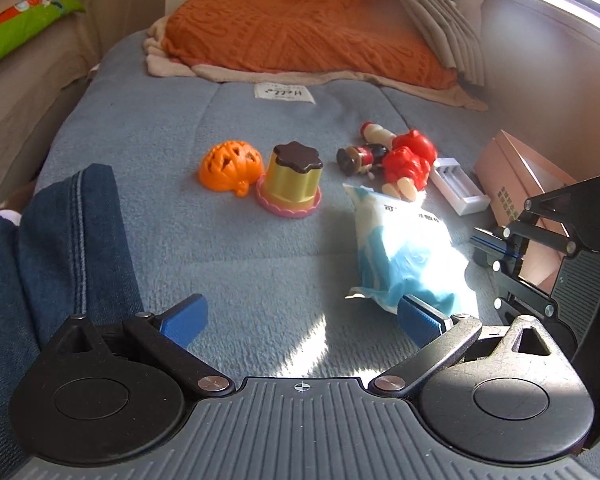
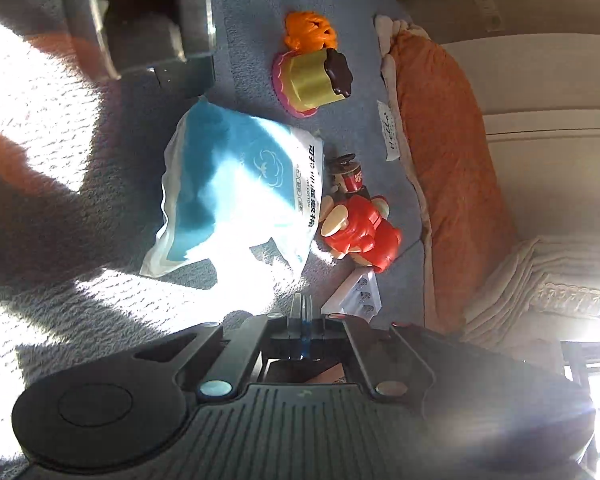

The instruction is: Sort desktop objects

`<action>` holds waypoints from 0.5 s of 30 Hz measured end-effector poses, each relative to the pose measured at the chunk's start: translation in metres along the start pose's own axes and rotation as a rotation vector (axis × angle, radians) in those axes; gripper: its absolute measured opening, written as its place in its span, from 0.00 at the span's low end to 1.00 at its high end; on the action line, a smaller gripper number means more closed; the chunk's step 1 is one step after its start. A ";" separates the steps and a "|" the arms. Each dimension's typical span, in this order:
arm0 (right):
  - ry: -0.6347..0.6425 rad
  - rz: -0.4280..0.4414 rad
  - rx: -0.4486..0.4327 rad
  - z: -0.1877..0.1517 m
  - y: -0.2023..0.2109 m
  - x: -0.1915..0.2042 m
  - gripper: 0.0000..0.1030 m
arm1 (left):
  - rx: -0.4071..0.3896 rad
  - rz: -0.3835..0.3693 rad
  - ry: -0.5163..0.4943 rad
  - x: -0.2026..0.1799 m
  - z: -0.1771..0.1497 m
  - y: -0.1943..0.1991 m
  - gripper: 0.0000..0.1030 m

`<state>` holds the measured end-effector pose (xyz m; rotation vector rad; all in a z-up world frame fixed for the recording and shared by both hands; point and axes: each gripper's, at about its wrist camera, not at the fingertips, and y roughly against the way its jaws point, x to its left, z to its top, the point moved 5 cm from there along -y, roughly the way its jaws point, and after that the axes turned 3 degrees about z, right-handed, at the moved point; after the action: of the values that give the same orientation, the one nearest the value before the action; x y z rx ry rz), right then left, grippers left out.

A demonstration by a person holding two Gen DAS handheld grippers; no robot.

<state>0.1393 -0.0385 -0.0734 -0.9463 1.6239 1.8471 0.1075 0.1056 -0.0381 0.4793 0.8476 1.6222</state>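
On the blue blanket [image 1: 236, 248] lie an orange pumpkin toy [image 1: 228, 166], a yellow pudding toy with a brown top [image 1: 294, 178], a red doll [image 1: 408, 160], a small brown-and-red figure [image 1: 358, 156], a white battery holder [image 1: 460, 190] and a blue-and-white wipes pack [image 1: 404, 256]. My left gripper [image 1: 300, 320] is open and empty, its right finger next to the pack's near corner. My right gripper [image 2: 302, 312] is shut with nothing between its fingers, near the battery holder [image 2: 360, 292]; it also shows at the right of the left wrist view [image 1: 496, 244]. The pack [image 2: 240, 188] lies ahead of it.
A pink cardboard box [image 1: 524, 176] stands at the right by the wall. An orange blanket [image 1: 308, 32] is bunched at the far end. A denim-clad leg [image 1: 60, 248] rests at the left. A curtain [image 1: 440, 20] hangs at the far right.
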 end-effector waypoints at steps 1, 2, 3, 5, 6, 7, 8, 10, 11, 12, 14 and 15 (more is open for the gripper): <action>0.017 0.012 -0.010 0.001 0.007 0.001 0.00 | 0.004 0.002 0.013 0.002 0.001 -0.001 1.00; 0.039 0.009 -0.016 0.001 0.011 0.003 0.01 | 0.009 0.003 0.022 0.003 0.001 -0.002 1.00; 0.066 0.006 -0.020 -0.001 0.017 0.005 0.01 | 0.012 0.003 0.024 0.003 0.001 -0.002 1.00; 0.094 0.010 0.006 -0.006 0.021 0.011 0.02 | 0.009 0.000 0.014 0.002 0.000 -0.002 1.00; 0.104 0.014 0.032 -0.010 0.020 0.013 0.02 | 0.006 -0.004 0.009 0.001 0.000 -0.001 1.00; 0.114 0.012 0.052 -0.015 0.019 0.018 0.04 | 0.004 -0.006 0.007 0.000 0.000 0.000 1.00; 0.126 0.001 0.068 -0.018 0.017 0.020 0.09 | 0.005 -0.009 0.007 0.000 0.000 0.000 1.00; 0.152 -0.043 0.098 -0.021 0.009 0.028 0.28 | 0.009 -0.014 0.010 -0.001 0.000 -0.001 1.00; 0.162 -0.060 0.106 -0.021 0.005 0.029 0.44 | 0.010 -0.016 0.010 -0.002 0.000 -0.002 1.00; 0.174 -0.069 0.117 -0.020 0.000 0.030 0.47 | 0.010 -0.017 0.010 -0.002 0.000 -0.002 1.00; 0.183 -0.054 0.132 -0.018 -0.012 0.032 0.47 | 0.009 -0.017 0.011 -0.001 0.000 -0.001 1.00; 0.189 -0.043 0.134 -0.016 -0.019 0.032 0.45 | 0.010 -0.016 0.013 -0.001 0.000 -0.002 1.00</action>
<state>0.1358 -0.0534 -0.1104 -1.1148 1.7981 1.6391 0.1087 0.1051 -0.0395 0.4681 0.8675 1.6092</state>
